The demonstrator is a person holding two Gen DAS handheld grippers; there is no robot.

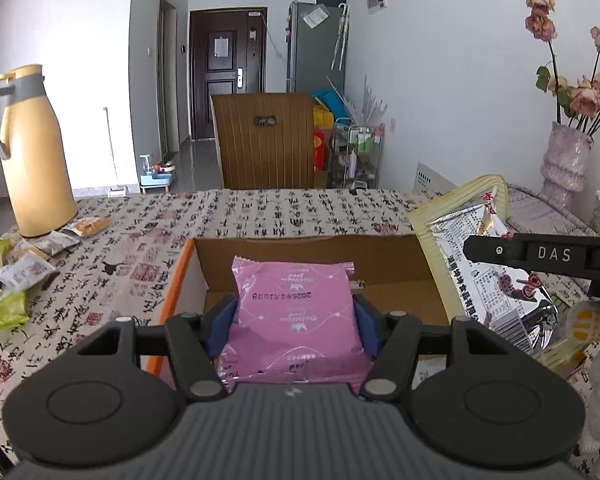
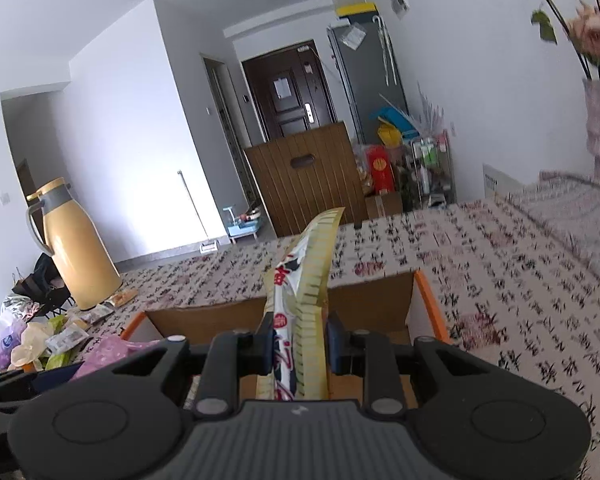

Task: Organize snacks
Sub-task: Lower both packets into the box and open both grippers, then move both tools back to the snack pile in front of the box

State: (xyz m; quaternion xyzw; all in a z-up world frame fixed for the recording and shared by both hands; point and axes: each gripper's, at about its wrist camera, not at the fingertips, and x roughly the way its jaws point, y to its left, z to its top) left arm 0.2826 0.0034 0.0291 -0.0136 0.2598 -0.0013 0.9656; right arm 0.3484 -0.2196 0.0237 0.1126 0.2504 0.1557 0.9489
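My left gripper [image 1: 294, 324] is shut on a pink snack packet [image 1: 296, 312], holding it flat over the near side of an open cardboard box [image 1: 380, 256] with an orange outer wall. My right gripper [image 2: 298, 344] is shut on a yellow-and-silver snack bag [image 2: 308, 280], held edge-on above the same box [image 2: 204, 320]. In the left wrist view that bag [image 1: 484, 248] and the right gripper's black finger [image 1: 540, 256] hang at the box's right side. The pink packet [image 2: 108, 354] shows at the lower left of the right wrist view.
A yellow thermos jug [image 1: 32, 152] stands at the table's far left with several loose snack packets [image 1: 20, 272] beside it. A pink vase of dried roses [image 1: 564, 160] stands at the far right. The table wears a calligraphy-print cloth [image 1: 260, 212]. A wooden chair back [image 1: 268, 140] is beyond the far edge.
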